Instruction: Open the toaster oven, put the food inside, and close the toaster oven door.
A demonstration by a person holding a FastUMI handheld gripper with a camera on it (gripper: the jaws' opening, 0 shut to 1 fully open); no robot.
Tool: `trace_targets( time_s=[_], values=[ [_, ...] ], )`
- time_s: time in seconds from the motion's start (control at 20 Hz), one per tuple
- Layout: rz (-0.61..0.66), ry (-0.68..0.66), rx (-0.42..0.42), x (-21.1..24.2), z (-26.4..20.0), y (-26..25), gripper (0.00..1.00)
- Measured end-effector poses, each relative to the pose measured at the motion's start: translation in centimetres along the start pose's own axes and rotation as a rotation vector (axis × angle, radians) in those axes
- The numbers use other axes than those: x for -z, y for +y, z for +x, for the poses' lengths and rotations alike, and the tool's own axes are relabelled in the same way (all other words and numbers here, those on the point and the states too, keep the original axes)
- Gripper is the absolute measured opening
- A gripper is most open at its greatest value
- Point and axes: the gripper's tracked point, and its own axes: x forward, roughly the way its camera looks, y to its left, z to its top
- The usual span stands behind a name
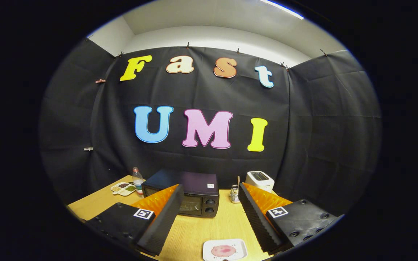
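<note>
A black toaster oven [191, 194] stands on the wooden table [216, 226] near the back wall, its door closed, with two knobs on its right side. Part of it lies behind my left finger. A small white plate [225, 250] carrying a round pinkish piece of food [223, 250] rests on the table close to me, low between my fingers. My gripper [210, 197] is open, fingers spread wide, held above the table with nothing between them. The oven is well ahead of the fingertips.
A white toaster [259, 180] sits at the back right, with a small wire holder [234, 194] beside it. Left of the oven stand a plastic bottle [137, 180] and a divided dish [123, 188] of snacks. Black cloth walls enclose the table.
</note>
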Motion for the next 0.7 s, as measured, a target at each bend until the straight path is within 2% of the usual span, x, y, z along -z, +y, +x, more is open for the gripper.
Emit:
trace_targets(
  time_s=[0.4,0.7],
  values=[
    [0.025,0.005,0.010,0.4,2.5,0.7,0.98],
    [0.038,0.065,-0.079,2.9,9.3,7.5,0.98]
  ],
)
